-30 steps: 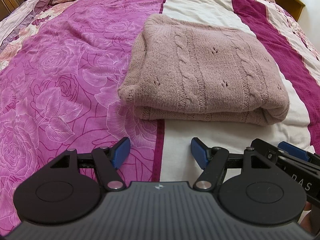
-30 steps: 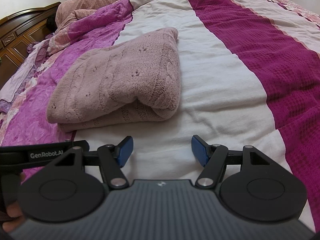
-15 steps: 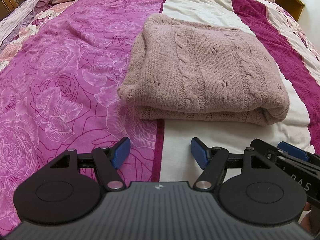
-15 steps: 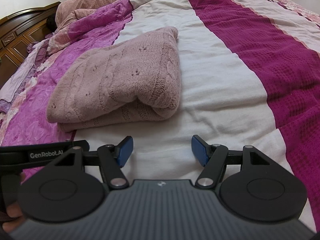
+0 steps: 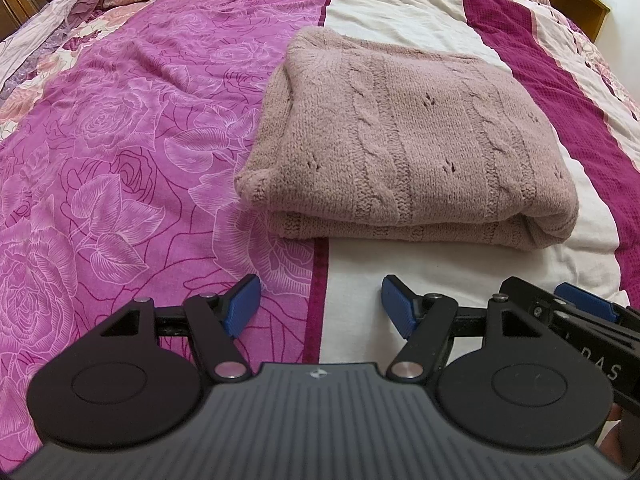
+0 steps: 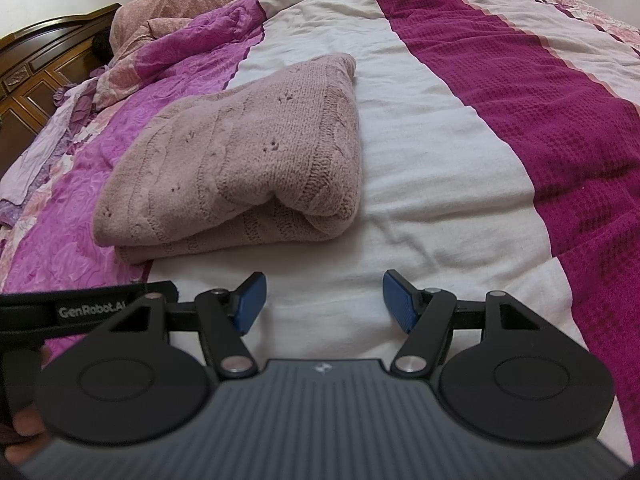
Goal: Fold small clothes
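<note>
A dusty-pink cable-knit sweater (image 5: 404, 140) lies folded in a thick rectangle on the bed, and it also shows in the right wrist view (image 6: 244, 160) to the left of centre. My left gripper (image 5: 318, 306) is open and empty, a short way in front of the sweater's near folded edge. My right gripper (image 6: 324, 304) is open and empty, in front of the sweater's near right corner, apart from it. The right gripper's blue pad (image 5: 584, 306) shows at the left view's right edge.
The bed has a magenta rose-print cover (image 5: 120, 160) on the left, a white stripe (image 6: 432, 168) in the middle and a dark crimson waffle stripe (image 6: 552, 120) on the right. A dark wooden headboard (image 6: 36, 60) and rumpled bedding (image 6: 188, 12) lie beyond.
</note>
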`<action>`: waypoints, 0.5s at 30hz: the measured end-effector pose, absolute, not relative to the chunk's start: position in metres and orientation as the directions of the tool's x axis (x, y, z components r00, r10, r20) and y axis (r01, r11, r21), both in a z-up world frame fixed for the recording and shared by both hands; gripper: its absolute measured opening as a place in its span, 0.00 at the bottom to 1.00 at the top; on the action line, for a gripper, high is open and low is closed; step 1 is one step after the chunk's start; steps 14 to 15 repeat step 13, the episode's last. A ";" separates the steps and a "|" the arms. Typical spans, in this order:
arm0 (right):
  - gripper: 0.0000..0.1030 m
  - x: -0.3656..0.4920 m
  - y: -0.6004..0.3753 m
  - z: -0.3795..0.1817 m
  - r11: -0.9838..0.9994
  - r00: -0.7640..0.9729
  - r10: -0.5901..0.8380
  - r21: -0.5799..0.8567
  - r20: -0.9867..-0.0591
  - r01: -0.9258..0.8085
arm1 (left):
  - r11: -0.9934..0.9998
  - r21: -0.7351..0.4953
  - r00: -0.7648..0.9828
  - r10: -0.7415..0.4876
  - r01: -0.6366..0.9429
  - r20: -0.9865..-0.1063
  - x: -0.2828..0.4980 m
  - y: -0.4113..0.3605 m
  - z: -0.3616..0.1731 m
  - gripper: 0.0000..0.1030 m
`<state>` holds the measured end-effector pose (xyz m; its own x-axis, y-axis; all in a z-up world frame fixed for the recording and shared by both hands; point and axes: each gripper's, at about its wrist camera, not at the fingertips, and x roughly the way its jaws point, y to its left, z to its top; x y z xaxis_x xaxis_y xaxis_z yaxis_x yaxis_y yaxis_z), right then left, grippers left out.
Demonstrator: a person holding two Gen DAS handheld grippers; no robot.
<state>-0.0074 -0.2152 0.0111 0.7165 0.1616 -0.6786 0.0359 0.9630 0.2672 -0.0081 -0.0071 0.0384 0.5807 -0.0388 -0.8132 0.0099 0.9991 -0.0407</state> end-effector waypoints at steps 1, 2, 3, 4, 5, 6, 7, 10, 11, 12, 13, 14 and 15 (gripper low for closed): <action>0.65 -0.007 -0.215 0.011 0.963 0.716 0.162 0.267 -0.679 0.035 | 0.999 -0.041 0.581 -0.039 0.010 -0.813 -0.008 -0.007 0.038 0.72; 0.65 -0.007 -0.215 0.011 0.963 0.716 0.162 0.266 -0.679 0.035 | 0.999 -0.041 0.581 -0.039 0.010 -0.813 -0.008 -0.007 0.038 0.72; 0.65 -0.007 -0.215 0.011 0.963 0.716 0.162 0.267 -0.679 0.036 | 0.999 -0.041 0.581 -0.039 0.010 -0.813 -0.008 -0.007 0.039 0.72; 0.65 -0.007 -0.215 0.011 0.963 0.716 0.162 0.267 -0.679 0.035 | 0.999 -0.041 0.580 -0.039 0.010 -0.813 -0.008 -0.007 0.039 0.72; 0.65 -0.007 -0.216 0.011 0.963 0.716 0.162 0.267 -0.679 0.035 | 0.999 -0.041 0.580 -0.039 0.010 -0.813 -0.008 -0.007 0.038 0.72; 0.65 -0.007 -0.216 0.011 0.963 0.716 0.162 0.267 -0.679 0.035 | 0.999 -0.041 0.580 -0.039 0.009 -0.814 -0.008 -0.007 0.039 0.72; 0.65 -0.007 -0.216 0.011 0.963 0.716 0.162 0.267 -0.679 0.035 | 0.999 -0.041 0.580 -0.039 0.009 -0.814 -0.008 -0.007 0.039 0.72; 0.65 -0.008 -0.215 0.010 0.962 0.716 0.162 0.269 -0.679 0.037 | 0.999 -0.041 0.580 -0.039 0.010 -0.814 -0.008 -0.007 0.039 0.72; 0.65 -0.008 -0.215 0.010 0.962 0.717 0.162 0.269 -0.678 0.037 | 0.999 -0.041 0.579 -0.040 0.010 -0.814 -0.008 -0.007 0.038 0.72; 0.65 -0.008 -0.214 0.010 0.962 0.717 0.162 0.270 -0.678 0.037 | 0.999 -0.042 0.579 -0.040 0.010 -0.815 -0.009 -0.007 0.039 0.72; 0.65 -0.008 -0.214 0.010 0.962 0.717 0.162 0.270 -0.678 0.037 | 0.999 -0.042 0.578 -0.040 0.009 -0.815 -0.009 -0.007 0.038 0.72; 0.65 -0.008 -0.214 0.010 0.962 0.717 0.162 0.270 -0.678 0.037 | 0.999 -0.042 0.578 -0.040 0.009 -0.815 -0.009 -0.007 0.038 0.72; 0.65 -0.008 -0.214 0.010 0.962 0.717 0.162 0.270 -0.678 0.037 | 0.999 -0.042 0.578 -0.040 0.009 -0.815 -0.009 -0.007 0.038 0.72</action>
